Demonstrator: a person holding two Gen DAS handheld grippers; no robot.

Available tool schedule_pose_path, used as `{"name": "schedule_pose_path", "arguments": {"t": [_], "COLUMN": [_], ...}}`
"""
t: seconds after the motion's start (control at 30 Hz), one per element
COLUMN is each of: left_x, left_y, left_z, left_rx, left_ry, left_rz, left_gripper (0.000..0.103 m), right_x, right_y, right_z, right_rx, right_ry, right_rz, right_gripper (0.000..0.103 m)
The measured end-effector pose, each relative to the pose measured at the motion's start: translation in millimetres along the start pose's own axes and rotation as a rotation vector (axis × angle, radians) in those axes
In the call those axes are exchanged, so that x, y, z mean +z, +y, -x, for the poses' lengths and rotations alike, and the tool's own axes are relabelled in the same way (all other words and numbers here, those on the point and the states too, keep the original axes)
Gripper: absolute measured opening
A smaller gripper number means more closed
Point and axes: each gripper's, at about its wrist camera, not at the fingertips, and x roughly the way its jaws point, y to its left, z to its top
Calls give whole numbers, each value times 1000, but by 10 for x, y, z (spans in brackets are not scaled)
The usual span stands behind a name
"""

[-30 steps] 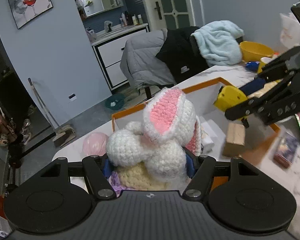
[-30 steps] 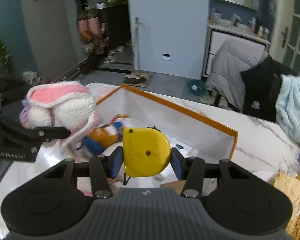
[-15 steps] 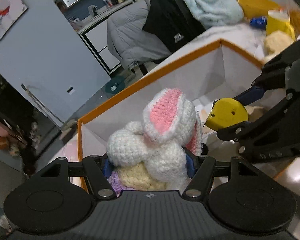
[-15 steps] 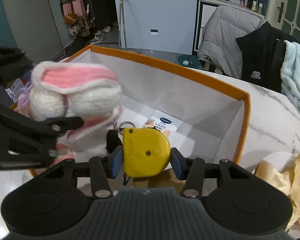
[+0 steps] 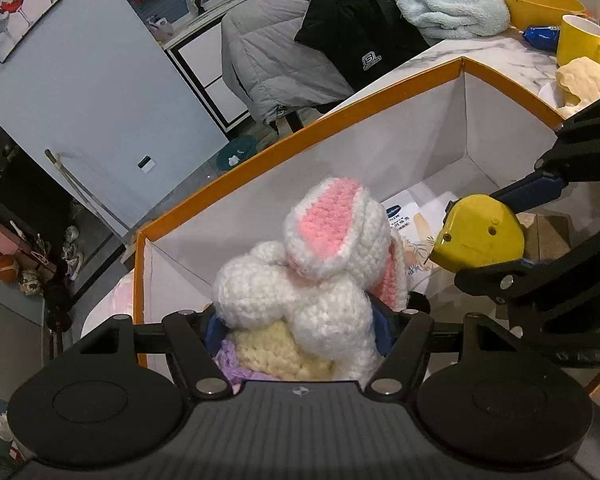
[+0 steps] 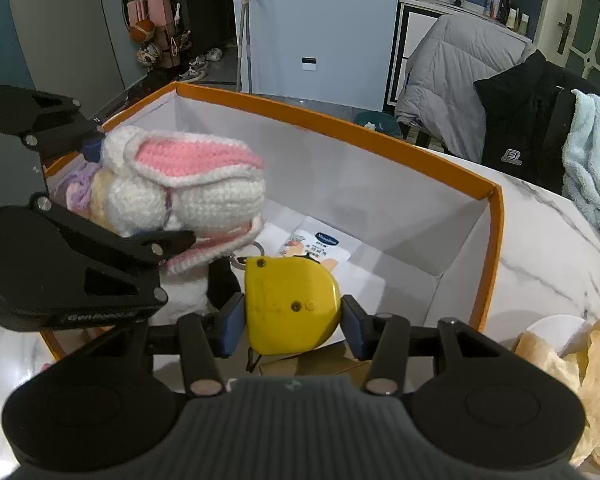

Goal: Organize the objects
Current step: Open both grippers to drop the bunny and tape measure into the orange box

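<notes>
Marble tabletop (image 6: 540, 240) carries an orange-rimmed box (image 6: 340, 128); jackets drape a far chair. Inside it, the left gripper (image 5: 300, 320), jaws just widening, cradles a crocheted bunny (image 5: 324, 272), while the right gripper (image 6: 292, 320) clamps a yellow tape measure (image 6: 292, 300).

An open orange-rimmed box (image 6: 496, 216) with tall white walls takes up the middle of both views. Its far right corner is bare floor, free for a tool to pass. A printed packet (image 6: 320, 246) lies flat at the centre of the floor. The left tool (image 6: 112, 184), filled by a crocheted bunny (image 6: 188, 188), crowds the left side; the right tool (image 6: 292, 312) with a yellow tape measure (image 6: 292, 304) blocks the near edge. On the tabletop (image 6: 540, 240), lower right, crumpled paper (image 6: 592, 368) sits near the box.
</notes>
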Motion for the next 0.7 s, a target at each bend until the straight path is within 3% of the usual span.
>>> {"name": "schedule_pose_path", "arguments": {"t": [0.13, 0.27, 0.5, 0.6, 0.7], "left_x": [21, 32, 63, 47, 38], "left_y": [-15, -77, 21, 34, 84], "left_z": [0, 67, 177, 244, 223], "left_rx": [11, 42, 93, 165, 239], "left_ry": [0, -52, -106, -172, -169], "left_rz": [-16, -54, -27, -33, -9], "left_gripper": [82, 82, 86, 86, 85], "right_x": [-3, -2, -4, -5, -4], "right_y": [12, -1, 6, -8, -7], "right_z": [8, 11, 21, 22, 27], "right_rx": [-8, 0, 5, 9, 12], "right_ry": [-11, -17, -24, -26, -28], "right_rz": [3, -6, -9, -11, -12], "right_gripper": [55, 55, 55, 55, 55]}}
